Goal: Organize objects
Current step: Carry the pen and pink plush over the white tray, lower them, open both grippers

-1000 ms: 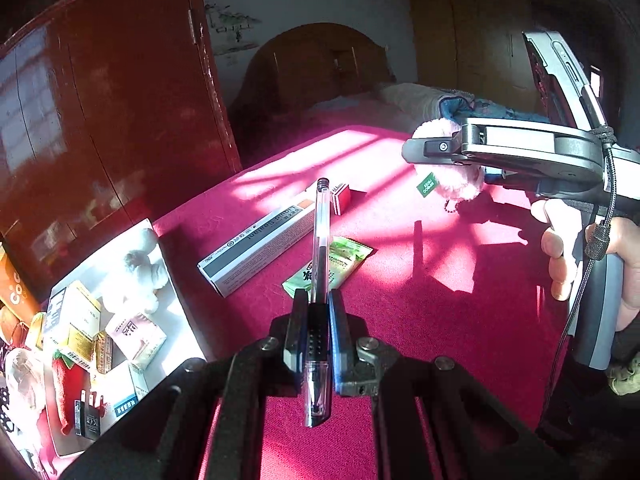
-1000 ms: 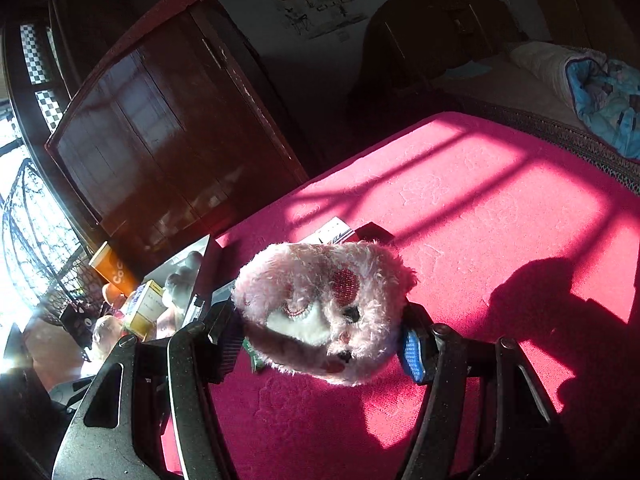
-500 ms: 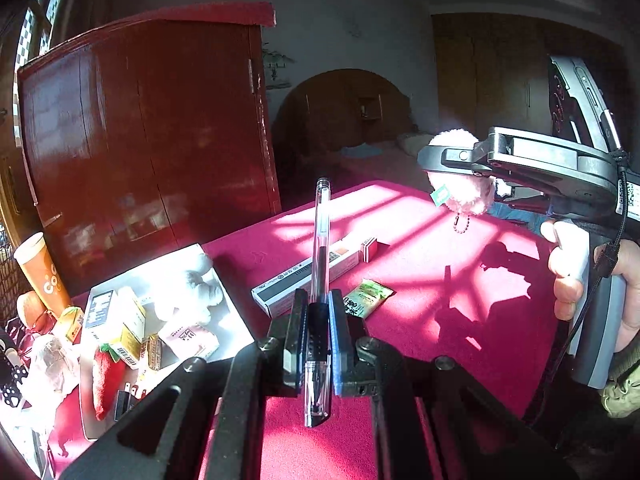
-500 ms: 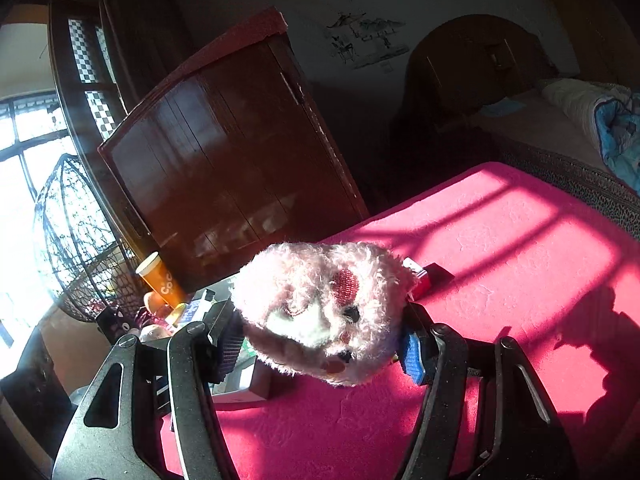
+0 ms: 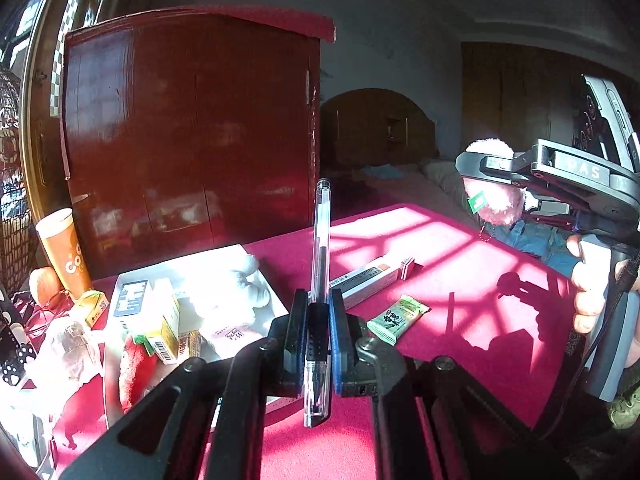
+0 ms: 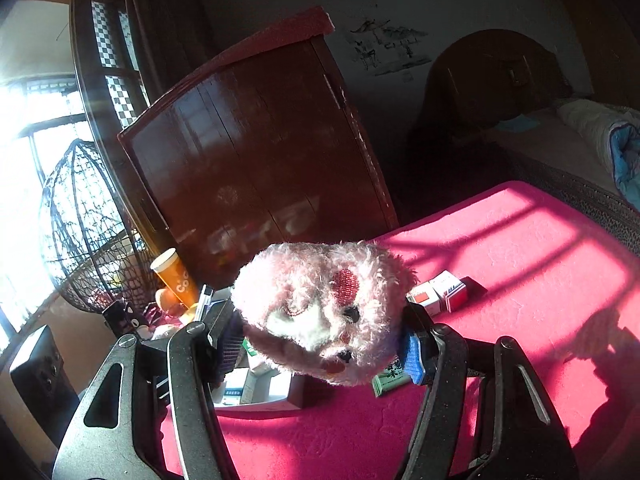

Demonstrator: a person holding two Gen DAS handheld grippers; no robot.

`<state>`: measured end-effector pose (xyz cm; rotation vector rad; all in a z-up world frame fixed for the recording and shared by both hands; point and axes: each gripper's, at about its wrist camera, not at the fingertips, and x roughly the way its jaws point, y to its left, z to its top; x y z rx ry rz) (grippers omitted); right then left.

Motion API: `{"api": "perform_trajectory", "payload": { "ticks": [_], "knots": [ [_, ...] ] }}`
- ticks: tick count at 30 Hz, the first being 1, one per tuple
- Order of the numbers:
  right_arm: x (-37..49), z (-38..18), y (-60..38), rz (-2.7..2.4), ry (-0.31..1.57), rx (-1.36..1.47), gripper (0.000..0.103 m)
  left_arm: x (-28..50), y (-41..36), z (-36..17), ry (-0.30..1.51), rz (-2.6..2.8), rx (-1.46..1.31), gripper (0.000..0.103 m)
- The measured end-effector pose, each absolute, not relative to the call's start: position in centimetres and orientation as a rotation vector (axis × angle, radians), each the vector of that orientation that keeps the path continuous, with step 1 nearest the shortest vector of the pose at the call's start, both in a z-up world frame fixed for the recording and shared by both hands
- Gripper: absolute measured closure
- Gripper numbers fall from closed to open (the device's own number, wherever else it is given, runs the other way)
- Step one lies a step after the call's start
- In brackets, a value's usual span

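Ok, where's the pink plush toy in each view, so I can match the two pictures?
Left wrist view: the pink plush toy is at the right edge, above the red tablecloth, clamped in the right tongs.
Right wrist view: it fills the centre foreground, gripped between the tongs' pads.
Shared landmark: the orange paper cup, at the left in both views, beside the dark red cabinet.

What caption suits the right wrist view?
Right gripper clamps a pink plush toy above the red tabletop.
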<state>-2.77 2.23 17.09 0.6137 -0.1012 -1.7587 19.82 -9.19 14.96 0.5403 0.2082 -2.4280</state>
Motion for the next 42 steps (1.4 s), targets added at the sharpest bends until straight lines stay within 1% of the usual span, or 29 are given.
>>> {"api": "perform_trajectory", "payload": {
  "ticks": [5, 10, 16, 22, 27, 31, 34, 36, 38, 42],
  "knots": [
    [-0.7, 19.0, 0.7, -1.768, -0.094, 0.572, 0.039, 23.1, -11.3, 16.8, 0.238, -2.41, 0.451, 0.095],
    [3.2, 20.4, -2.7, -1.721, -0.054, 0.535, 0.039, 26.4, -12.6, 19.4, 0.207, -2.397, 0.367, 0.095],
    [6.6, 22.1, -5.6, -1.651, -0.063, 0.504, 0.039, 29.9, -14.7, 22.2, 0.186, -2.345, 0.329, 0.095],
    [7.5, 24.3, -7.4, -1.62, -0.06, 0.445, 0.039, 31.6, -16.7, 23.9, 0.176, -2.273, 0.319, 0.095],
    [6.9, 28.2, -7.6, -1.593, -0.128, 0.36, 0.039, 31.5, -18.1, 27.2, 0.121, -2.229, 0.3, 0.095],
    [6.5, 33.1, -7.1, -1.57, -0.194, 0.263, 0.039, 30.5, -17.9, 31.8, 0.03, -2.227, 0.28, 0.095],
    [6.5, 35.2, -6.7, -1.551, -0.205, 0.225, 0.039, 29.7, -17.3, 35.0, -0.04, -2.228, 0.247, 0.095],
    [6.4, 35.2, -6.7, -1.54, -0.202, 0.224, 0.039, 29.4, -17.0, 36.0, -0.061, -2.231, 0.22, 0.095],
    [6.1, 34.1, -7.0, -1.53, -0.198, 0.254, 0.039, 29.3, -17.5, 35.9, -0.031, -2.248, 0.21, 0.095],
    [5.1, 30.1, -9.4, -1.514, -0.171, 0.4, 0.039, 27.2, -19.6, 32.8, 0.044, -2.259, 0.304, 0.095]
  ]
}}
